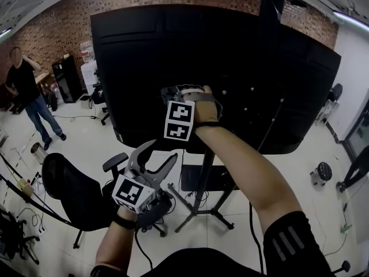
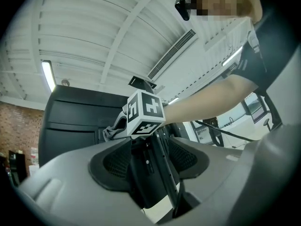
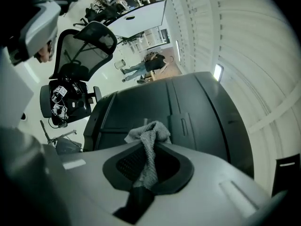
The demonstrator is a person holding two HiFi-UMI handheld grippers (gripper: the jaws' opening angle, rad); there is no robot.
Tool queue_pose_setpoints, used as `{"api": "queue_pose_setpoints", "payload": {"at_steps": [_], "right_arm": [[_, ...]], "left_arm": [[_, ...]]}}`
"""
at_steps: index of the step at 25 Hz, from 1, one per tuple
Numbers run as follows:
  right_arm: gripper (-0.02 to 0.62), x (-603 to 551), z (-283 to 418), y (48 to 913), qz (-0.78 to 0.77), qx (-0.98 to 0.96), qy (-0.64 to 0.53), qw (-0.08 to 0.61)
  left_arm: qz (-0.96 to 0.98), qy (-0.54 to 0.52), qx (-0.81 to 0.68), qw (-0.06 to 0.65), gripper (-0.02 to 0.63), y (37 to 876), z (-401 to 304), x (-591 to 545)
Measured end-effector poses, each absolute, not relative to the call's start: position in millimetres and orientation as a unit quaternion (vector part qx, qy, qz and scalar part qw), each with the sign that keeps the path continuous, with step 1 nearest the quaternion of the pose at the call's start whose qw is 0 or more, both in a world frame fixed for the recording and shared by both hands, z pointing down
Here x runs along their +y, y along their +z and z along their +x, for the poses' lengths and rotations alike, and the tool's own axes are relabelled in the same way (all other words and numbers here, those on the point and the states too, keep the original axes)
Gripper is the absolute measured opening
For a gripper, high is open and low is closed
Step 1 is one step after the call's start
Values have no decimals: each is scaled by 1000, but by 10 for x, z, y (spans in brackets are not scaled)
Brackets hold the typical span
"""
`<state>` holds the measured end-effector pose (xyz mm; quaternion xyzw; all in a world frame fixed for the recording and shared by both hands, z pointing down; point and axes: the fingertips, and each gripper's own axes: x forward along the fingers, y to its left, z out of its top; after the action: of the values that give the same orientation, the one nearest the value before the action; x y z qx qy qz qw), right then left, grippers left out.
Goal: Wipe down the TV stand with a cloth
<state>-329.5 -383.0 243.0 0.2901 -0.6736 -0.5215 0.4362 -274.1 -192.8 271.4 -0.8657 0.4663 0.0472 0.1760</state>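
Grey terry cloth (image 3: 149,140) is clamped tight in the right gripper (image 3: 148,167). It's held up at the back of the big black flat TV panel (image 1: 230,68), roughly mid-height and left of centre. Whether the cloth is actually touching the panel can't be told.

The left gripper (image 2: 150,165) is kept lower and nearer, jaws spread, nothing grabbed. The black metal TV stand column (image 1: 205,175) with its row of holes is seen through the gap. The column is set under the panel, legs splayed on the pale floor (image 1: 288,172).

A black mesh office chair (image 1: 69,189) is parked near left, right beside those legs. The panel's lower edge is partly covered by the bare right forearm (image 1: 242,166). A person in a dark top (image 1: 24,88) is seen far left by the red brick wall (image 1: 52,27).
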Motion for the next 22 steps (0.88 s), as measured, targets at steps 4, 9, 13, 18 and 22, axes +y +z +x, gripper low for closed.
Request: {"api": "queue_pose_setpoints", "payload": {"at_steps": [4,9,13,18,22], "right_arm": [[37,-3843,-3090,2420,298,-656,-519,460],[36,-3897,-2735,2415,312,-623,-518,496],[34,-3908,-2584,2406,320,-595,-529,513],[35,-3871,-2543,2401,321,-589,-537,512],[37,-3575,-2572,2323,314,-689,-495,426]], "left_arm": [[-875,52,450,172,273,2696,-2540,-1945],[-884,57,431,169,273,2739,-2379,-1972],[-889,61,419,172,273,2764,-2257,-2025],[-894,63,411,168,272,2742,-2147,-2019],[-894,65,412,163,272,2737,-2156,-2020]]}}
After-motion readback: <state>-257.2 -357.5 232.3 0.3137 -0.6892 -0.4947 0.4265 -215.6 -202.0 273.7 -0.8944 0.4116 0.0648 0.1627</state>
